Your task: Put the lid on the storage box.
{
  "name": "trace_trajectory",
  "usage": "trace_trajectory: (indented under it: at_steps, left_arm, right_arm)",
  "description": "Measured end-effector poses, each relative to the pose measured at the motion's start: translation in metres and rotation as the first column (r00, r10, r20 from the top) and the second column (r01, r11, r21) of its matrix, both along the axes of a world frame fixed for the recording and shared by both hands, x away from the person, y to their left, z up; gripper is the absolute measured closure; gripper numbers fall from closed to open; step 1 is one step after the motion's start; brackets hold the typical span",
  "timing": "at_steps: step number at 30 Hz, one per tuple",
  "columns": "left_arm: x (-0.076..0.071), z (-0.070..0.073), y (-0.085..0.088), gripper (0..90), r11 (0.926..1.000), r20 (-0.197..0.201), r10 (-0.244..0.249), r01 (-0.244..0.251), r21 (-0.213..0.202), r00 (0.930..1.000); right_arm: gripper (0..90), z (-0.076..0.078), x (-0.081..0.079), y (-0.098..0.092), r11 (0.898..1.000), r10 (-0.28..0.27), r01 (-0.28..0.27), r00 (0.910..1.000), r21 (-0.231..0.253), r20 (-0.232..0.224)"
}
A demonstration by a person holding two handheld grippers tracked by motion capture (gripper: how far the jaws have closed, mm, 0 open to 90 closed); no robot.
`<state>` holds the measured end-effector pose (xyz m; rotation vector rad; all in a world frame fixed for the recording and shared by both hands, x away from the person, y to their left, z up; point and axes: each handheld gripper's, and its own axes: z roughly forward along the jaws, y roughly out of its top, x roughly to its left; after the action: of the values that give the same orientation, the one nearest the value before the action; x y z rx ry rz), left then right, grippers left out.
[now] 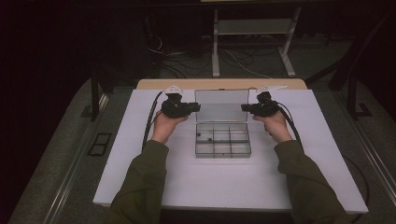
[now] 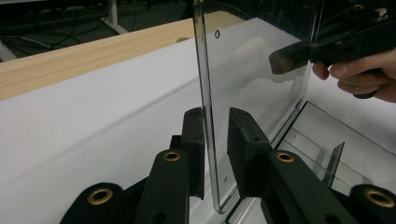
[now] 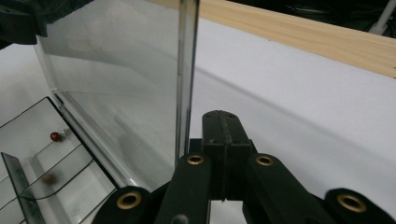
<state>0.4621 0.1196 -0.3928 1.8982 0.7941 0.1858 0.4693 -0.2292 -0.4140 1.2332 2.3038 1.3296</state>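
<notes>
**Clear plastic lid, thin and slick, taken by its side edges**

Clear, hard plastic is what I'm handling: a compartment box [image 1: 223,140] at the centre of the high view on the white desk [image 1: 140,177], its lid [image 1: 221,105] standing upright behind the tray. I judge it light, stiff, slippery and easy to crack if twisted. My left gripper [image 2: 216,140] straddles the lid's left edge, jaws parted a little, one pad at the plastic and the other clear, so no real clamp. My right gripper [image 3: 223,140] is clenched shut just beside the right edge, which passes left of its jaws. A small red bead [image 3: 55,136] lies in one compartment. The best hold, I think, is low on each side edge, near the hinge.
</notes>
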Motion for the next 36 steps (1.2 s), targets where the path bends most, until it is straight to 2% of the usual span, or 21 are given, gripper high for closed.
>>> trace_trajectory:
  at_steps: [8, 22, 25, 32, 36]
  left_arm:
    - [-0.006, 0.004, 0.001, 77.9, 0.9998, 0.002, -0.021, 0.021, 0.005, 0.9998]
    - [-0.025, 0.008, 0.001, 75.7, 0.9991, 0.037, -0.037, 0.036, 0.020, 0.9986]
    - [-0.027, 0.008, 0.001, 75.4, 0.9989, 0.040, -0.039, 0.038, 0.027, 0.9984]
    - [-0.033, 0.009, 0.000, 73.7, 0.9985, 0.049, -0.041, 0.040, 0.037, 0.9980]
    - [-0.036, 0.009, 0.002, 73.7, 0.9984, 0.050, -0.035, 0.032, 0.047, 0.9982]
  right_arm:
    - [89.1, 0.003, -0.005, 0.000, 1.000, 0.010, -0.010, 1.0000, -0.009, 0.001]
    - [89.1, 0.009, -0.016, 0.000, 0.999, 0.030, -0.030, 0.9995, -0.032, 0.012]
    - [89.0, 0.013, -0.019, -0.004, 0.999, 0.025, -0.025, 0.9995, -0.023, 0.020]
    - [89.0, 0.023, -0.039, -0.025, 0.999, 0.025, -0.024, 0.9991, -0.038, 0.033]
    - [89.1, 0.022, -0.053, -0.029, 0.998, 0.052, -0.051, 0.9985, -0.041, 0.019]
